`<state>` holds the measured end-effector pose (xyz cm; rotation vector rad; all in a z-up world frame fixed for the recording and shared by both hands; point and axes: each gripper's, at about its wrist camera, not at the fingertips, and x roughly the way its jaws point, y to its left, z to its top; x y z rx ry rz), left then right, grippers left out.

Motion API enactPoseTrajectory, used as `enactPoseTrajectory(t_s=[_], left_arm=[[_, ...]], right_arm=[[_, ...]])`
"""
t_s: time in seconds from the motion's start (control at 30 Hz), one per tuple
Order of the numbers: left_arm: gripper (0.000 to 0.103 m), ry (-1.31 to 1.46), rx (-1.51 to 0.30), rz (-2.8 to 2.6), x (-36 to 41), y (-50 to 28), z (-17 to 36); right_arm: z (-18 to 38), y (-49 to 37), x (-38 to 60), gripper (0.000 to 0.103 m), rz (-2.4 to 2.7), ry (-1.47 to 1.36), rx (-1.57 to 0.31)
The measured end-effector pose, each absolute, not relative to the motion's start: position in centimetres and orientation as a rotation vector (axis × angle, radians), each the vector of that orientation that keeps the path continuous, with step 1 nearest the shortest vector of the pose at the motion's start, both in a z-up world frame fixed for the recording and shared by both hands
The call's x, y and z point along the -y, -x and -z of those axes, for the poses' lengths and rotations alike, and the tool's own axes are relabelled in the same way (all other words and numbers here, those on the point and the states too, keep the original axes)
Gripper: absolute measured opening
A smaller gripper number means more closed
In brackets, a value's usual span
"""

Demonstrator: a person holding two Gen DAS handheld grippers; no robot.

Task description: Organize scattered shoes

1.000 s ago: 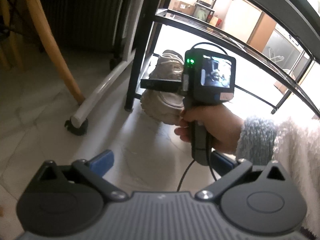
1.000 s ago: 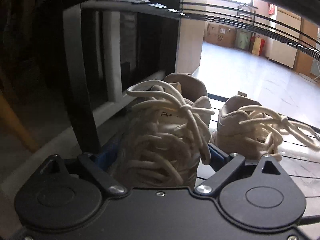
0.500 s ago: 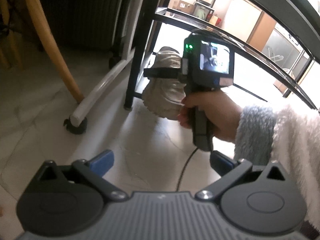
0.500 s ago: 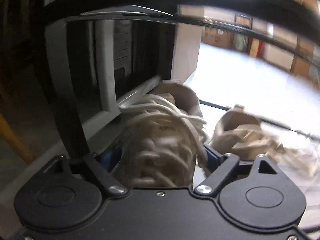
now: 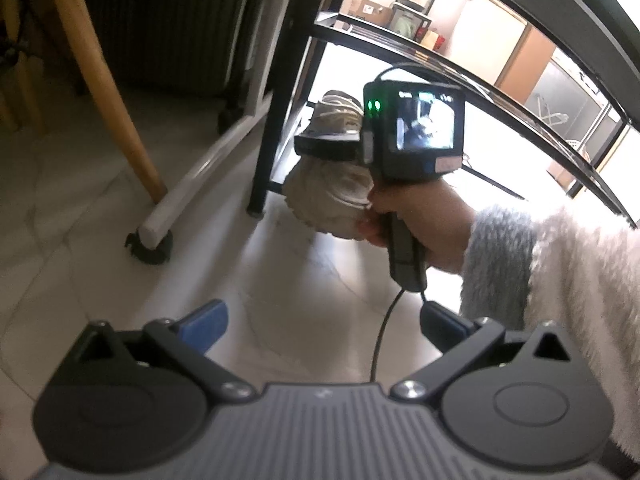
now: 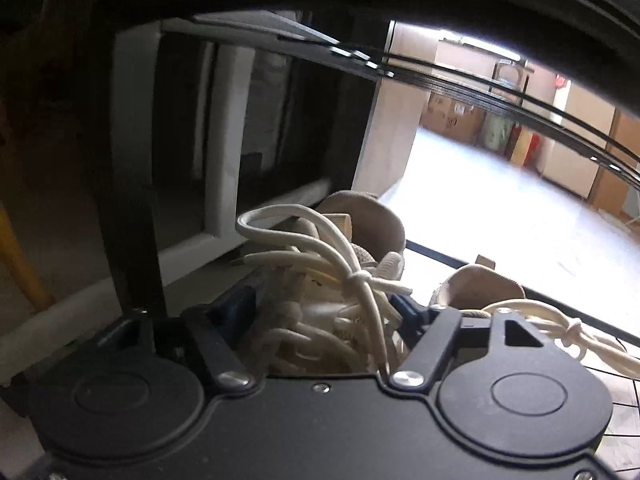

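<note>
Ahead of the left gripper lies a pale tiled floor (image 5: 304,280), glossy where daylight spills in from the bright room beyond. To its upper left a slanted wooden leg (image 5: 108,80) comes down beside a white bar ending in a black caster (image 5: 150,246). A black metal rack post (image 5: 280,112) stands straight ahead, its curved shelf rails (image 5: 500,92) sweeping right. Behind it hangs something dark and ribbed, perhaps a radiator (image 5: 168,24). Far off are cardboard boxes (image 6: 452,116) and wooden doors (image 6: 588,120).
</note>
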<state>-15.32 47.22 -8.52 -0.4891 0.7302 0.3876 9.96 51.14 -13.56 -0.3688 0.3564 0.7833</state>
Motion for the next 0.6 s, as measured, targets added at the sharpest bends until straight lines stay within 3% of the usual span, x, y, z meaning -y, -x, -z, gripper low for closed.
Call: enactPoseTrajectory(t_s=[0.6], left_arm=[[0.102,0.500,-0.737,-0.385,-46.3,15.7,8.4]], right_arm=[[14.8,-13.9,-53.6,0.063,-0.605,0.259,-0.249]])
